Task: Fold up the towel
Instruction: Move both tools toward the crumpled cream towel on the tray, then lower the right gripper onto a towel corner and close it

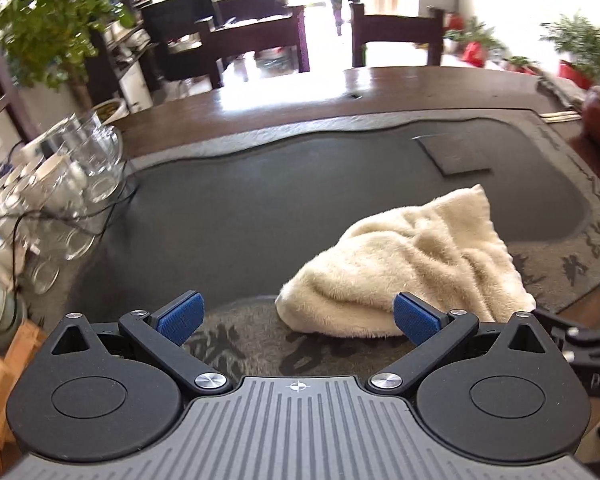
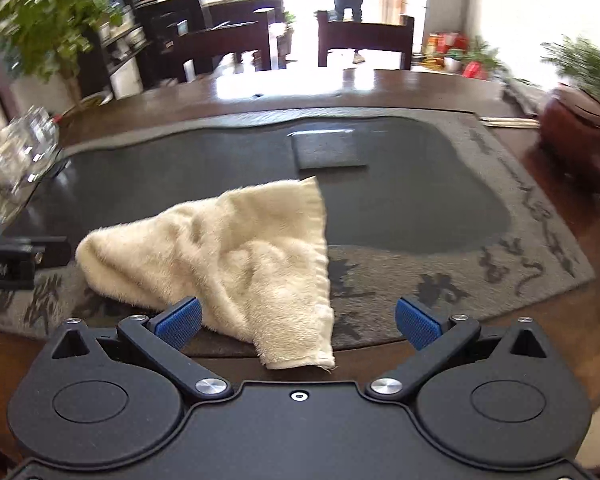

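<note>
A cream fluffy towel (image 1: 412, 264) lies crumpled in a loose heap on the dark stone tea tray (image 1: 228, 216), its near part on the tray's carved front rim. In the right wrist view the towel (image 2: 236, 248) has one corner hanging toward the camera. My left gripper (image 1: 298, 314) is open and empty, just left of the towel's near edge. My right gripper (image 2: 298, 320) is open and empty, with the towel's hanging corner between its blue pads (image 2: 180, 322). The right gripper's edge shows at the far right of the left wrist view (image 1: 592, 336).
Several glass cups and jars (image 1: 68, 184) crowd the tray's left side. A small dark square mat (image 1: 452, 156) lies at the tray's back. The tray sits on a brown wooden table (image 2: 380, 88). Chairs (image 1: 396, 36) and potted plants (image 1: 52, 20) stand behind; a brown round pot (image 2: 576, 136) is at right.
</note>
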{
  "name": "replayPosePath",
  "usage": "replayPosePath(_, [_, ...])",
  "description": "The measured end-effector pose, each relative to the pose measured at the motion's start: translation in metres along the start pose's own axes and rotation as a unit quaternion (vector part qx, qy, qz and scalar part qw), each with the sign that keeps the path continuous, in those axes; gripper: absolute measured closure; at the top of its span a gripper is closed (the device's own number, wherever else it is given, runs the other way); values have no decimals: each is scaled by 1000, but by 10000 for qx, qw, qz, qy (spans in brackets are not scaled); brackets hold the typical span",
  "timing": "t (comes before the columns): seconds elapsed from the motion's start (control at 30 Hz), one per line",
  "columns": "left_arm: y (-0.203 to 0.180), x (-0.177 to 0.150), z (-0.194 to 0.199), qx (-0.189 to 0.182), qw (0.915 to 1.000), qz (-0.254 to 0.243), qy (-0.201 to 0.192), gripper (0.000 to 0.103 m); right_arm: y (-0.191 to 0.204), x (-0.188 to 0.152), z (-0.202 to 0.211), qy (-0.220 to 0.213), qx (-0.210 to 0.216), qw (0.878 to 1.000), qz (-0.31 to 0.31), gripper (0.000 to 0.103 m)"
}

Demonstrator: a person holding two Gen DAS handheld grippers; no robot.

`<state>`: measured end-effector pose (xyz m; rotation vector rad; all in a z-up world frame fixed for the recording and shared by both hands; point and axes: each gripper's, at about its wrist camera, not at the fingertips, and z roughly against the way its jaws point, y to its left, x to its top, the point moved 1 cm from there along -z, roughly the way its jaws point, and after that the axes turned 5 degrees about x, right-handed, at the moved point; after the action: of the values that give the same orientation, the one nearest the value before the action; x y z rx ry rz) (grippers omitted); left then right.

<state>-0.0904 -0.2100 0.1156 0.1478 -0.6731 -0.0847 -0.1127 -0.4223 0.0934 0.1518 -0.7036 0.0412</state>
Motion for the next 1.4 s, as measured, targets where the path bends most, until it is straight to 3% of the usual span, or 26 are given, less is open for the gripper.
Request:
replayPosePath(0.17, [-14,-4,3,3,9999,72,134,0,-5,-2,-1,164,254,9994,162,0])
replayPosePath(0.37, [-27,-4,-4,-121,9992,-322,177,1,-10,-3,-2,87,48,9998,-173,0])
replayPosePath(0.8, [-11,1,-10,-396,9987,-130,307,1,1,-1,-6,179,-7,9997,-163,0])
replayPosePath(1.4, [-23,7,-11,-595,9973,-333,273,5,-18,-7,-15,322,118,9990,-287,0])
